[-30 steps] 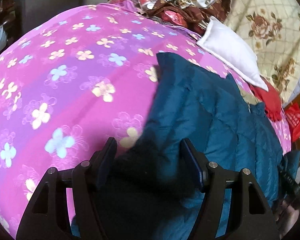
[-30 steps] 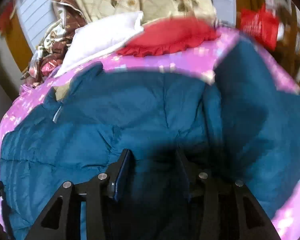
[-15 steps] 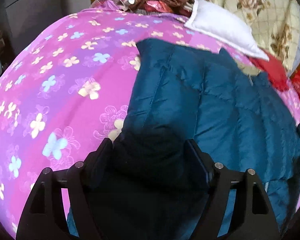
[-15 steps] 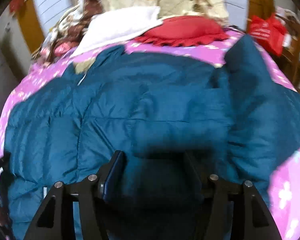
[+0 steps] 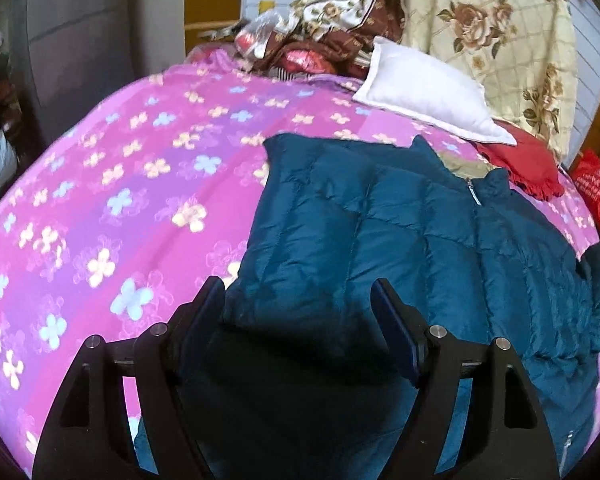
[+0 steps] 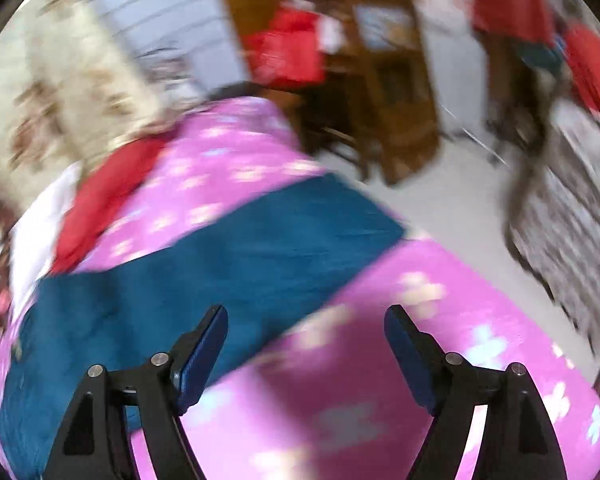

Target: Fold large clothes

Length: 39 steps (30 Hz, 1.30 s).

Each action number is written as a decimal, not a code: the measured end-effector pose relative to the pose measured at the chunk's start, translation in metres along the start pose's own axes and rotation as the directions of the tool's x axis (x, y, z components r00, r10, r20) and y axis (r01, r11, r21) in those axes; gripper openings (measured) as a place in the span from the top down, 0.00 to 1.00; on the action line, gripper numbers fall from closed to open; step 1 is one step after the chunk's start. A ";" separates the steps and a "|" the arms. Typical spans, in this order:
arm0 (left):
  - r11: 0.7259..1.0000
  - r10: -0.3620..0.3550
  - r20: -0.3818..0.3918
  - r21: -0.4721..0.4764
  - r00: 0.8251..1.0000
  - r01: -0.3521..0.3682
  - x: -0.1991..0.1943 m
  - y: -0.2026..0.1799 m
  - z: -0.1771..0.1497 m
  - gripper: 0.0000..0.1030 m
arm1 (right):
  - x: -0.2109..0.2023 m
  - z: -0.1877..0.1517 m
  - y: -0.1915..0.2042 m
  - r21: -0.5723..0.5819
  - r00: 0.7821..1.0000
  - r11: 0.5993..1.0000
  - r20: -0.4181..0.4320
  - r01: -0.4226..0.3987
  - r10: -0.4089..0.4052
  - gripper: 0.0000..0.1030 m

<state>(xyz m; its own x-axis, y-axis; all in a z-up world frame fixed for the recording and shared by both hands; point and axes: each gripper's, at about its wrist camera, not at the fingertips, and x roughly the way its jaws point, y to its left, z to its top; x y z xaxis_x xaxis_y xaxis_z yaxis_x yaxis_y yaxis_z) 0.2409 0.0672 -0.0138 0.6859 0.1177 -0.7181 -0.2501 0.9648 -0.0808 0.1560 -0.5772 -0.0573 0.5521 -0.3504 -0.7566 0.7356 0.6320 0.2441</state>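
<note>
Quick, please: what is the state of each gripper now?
Left gripper: open around a fold of the blue jacket.
Right gripper: open, holding nothing.

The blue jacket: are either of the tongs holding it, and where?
Right tongs are open, holding nothing. Left tongs straddle the blue jacket fold; grip can't be told.

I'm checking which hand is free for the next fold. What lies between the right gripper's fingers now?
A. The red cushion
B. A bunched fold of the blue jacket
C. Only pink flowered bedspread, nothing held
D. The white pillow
C: the right gripper is open over bare bedspread, with the blue jacket beyond its left finger.
</note>
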 end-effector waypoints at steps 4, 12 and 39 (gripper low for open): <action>0.999 0.021 0.032 0.029 0.999 -0.022 -0.002 -0.007 -0.002 0.26 | 0.041 0.020 -0.041 0.099 0.999 0.995 -0.032 -0.028 0.031 0.24; 0.998 0.025 0.053 0.053 0.998 -0.027 -0.005 -0.019 -0.010 0.26 | 0.077 0.022 0.013 -0.217 1.000 0.976 -0.023 -0.015 0.010 0.17; 0.939 0.265 -0.076 0.247 0.961 -0.239 0.020 -0.012 -0.018 0.25 | -0.174 -0.087 0.177 -0.502 0.931 0.856 0.356 0.122 0.076 0.94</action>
<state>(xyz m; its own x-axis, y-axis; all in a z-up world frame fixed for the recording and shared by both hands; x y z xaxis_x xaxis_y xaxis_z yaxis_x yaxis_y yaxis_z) 0.2452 0.0536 -0.0401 0.5409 0.3511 -0.7643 -0.2300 0.9358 0.2672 0.1563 -0.3445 0.0650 0.7098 -0.5246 -0.4700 0.5004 0.8452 -0.1877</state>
